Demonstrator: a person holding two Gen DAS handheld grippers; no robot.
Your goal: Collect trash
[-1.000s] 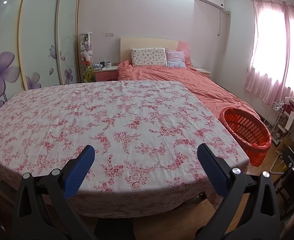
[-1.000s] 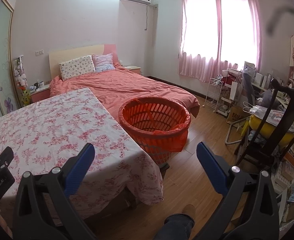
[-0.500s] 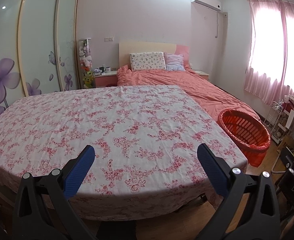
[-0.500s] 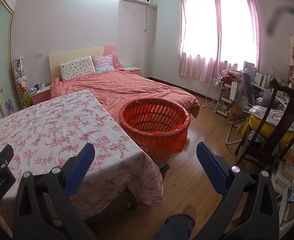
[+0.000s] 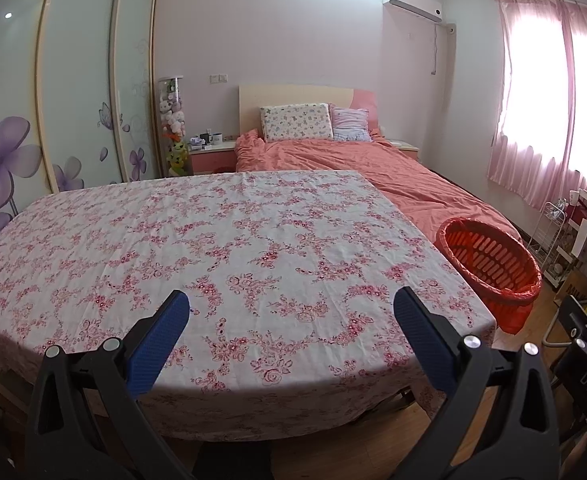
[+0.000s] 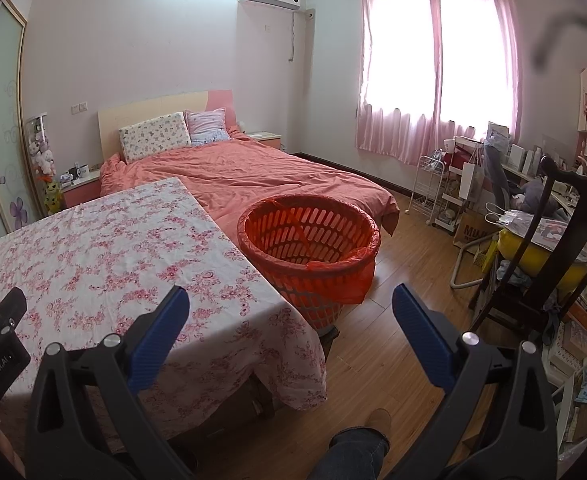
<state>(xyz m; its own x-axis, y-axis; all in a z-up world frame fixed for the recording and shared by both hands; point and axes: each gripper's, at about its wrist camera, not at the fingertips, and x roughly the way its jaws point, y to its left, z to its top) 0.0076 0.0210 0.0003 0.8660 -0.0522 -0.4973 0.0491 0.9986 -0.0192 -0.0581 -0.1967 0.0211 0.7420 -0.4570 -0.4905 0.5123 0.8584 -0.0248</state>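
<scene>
Now slightly higher than before, left claw and right claw both spread apart, empty

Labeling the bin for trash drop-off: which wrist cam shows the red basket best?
Right wrist view: the red basket sits near centre, whole rim, liner and inside visible, beside the floral table. Left wrist view has the basket at the right edge, part-hidden by the table corner.

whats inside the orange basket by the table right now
The orange basket is lined with an orange bag, and the slotted walls inside look bare; no trash shows. Its near rim hides the lowest part of the inside, so the bottom cannot be checked.
</scene>
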